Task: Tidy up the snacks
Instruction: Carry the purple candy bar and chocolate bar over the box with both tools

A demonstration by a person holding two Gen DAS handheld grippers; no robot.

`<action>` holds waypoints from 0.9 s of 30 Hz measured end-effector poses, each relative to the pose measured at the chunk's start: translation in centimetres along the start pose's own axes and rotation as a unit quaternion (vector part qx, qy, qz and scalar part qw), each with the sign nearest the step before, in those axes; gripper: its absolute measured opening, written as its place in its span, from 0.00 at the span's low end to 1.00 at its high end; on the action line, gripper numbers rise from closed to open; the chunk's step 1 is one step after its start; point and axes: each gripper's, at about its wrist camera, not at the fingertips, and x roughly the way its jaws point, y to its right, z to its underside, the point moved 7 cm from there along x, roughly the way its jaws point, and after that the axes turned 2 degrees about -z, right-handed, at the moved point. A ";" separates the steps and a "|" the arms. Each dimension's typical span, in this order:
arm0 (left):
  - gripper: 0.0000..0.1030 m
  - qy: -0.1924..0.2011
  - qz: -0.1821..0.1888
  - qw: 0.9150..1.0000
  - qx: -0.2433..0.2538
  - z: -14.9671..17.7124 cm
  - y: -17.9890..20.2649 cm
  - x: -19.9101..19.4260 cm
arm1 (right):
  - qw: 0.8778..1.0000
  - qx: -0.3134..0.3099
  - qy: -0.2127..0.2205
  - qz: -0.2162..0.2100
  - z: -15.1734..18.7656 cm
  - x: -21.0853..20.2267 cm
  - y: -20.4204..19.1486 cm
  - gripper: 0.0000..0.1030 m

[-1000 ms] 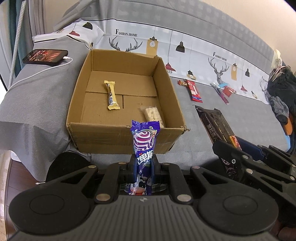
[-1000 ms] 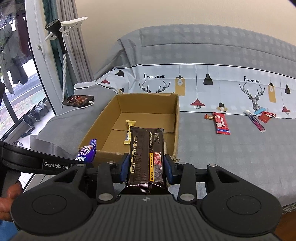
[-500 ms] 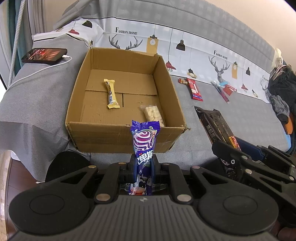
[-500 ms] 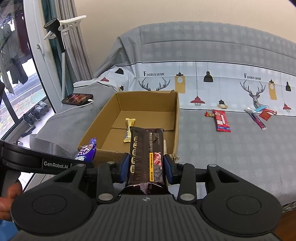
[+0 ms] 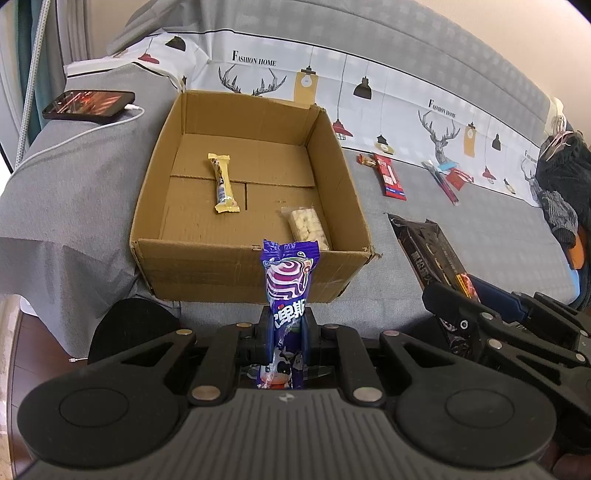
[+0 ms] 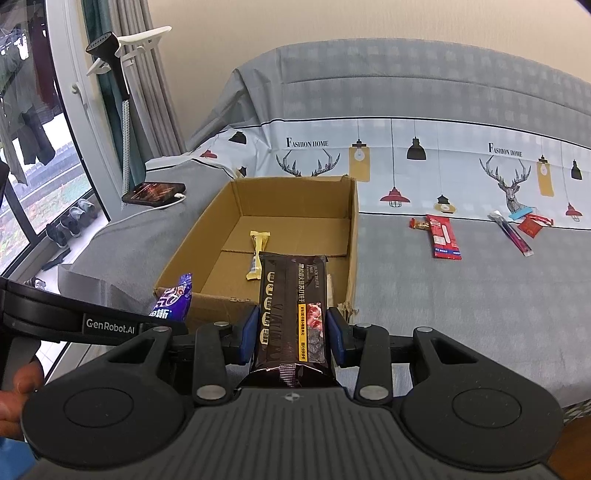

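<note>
grey covered sofa (image 6: 424, 92), cream wall (image 6: 332, 26), window (image 6: 33, 147) with curtains (image 6: 155, 85), daylight

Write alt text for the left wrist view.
The left gripper is shut on an upright purple snack packet before an open cardboard box on a grey-covered sofa. Inside the box lie a yellow bar and a clear packet of pale pieces; more snacks lie to the right.
</note>
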 end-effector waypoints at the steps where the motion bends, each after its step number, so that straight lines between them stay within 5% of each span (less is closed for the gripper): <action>1: 0.15 0.000 0.000 1.000 0.000 0.0 0.0 0.0 | 1.000 0.000 -0.001 0.000 -0.1 0.1 0.0 0.40; 16: 0.15 -0.009 0.000 1.000 -0.017 -0.6 -1.6 1.2 | 1.000 -0.002 -0.016 0.012 -0.4 1.6 0.0 0.40; 27: 0.15 0.015 -0.005 0.999 -0.029 -5.0 -4.3 1.9 | 1.000 -0.005 -0.015 0.017 -2.1 3.8 -0.4 0.40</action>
